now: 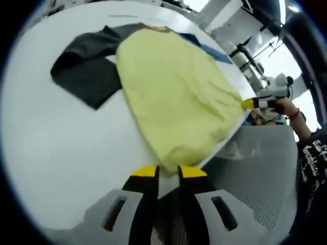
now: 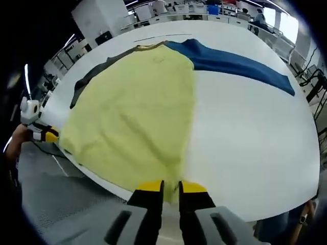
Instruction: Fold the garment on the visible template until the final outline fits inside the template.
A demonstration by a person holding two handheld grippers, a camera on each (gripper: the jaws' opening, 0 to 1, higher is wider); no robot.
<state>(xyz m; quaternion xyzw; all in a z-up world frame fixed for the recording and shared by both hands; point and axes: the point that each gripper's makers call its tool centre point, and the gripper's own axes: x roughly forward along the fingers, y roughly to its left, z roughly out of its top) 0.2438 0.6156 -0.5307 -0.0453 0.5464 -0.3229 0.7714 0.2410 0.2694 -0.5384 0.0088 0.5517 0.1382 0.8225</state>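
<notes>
You are working at a large white tabletop (image 1: 61, 153), smooth and matte, with a rounded edge that is running just ahead of both tools. A pale yellow knit garment with one dark grey sleeve and one blue sleeve (image 1: 173, 97) is lying flat on it, body spread, its hem reaching the table edge nearest you. The dark grey sleeve (image 1: 87, 66) is lying out across the white surface to one side; in the right gripper view the blue sleeve (image 2: 230, 64) is stretching away across the table on the other side.

Your left gripper (image 1: 168, 171) is sitting at the hem, its yellow-tipped jaws narrow and pinching the yellow cloth. Your right gripper (image 2: 171, 187) is sitting at the hem's other corner, jaws also narrow and closing on the fabric edge. Each tool is appearing in the other's view at the table edge, held by a hand (image 1: 286, 107).

Below the table edge, a grey perforated panel (image 1: 265, 168) is showing. Behind the table, the room is holding white desks and equipment (image 2: 168, 10), with bright windows (image 2: 286, 23) at the far side.
</notes>
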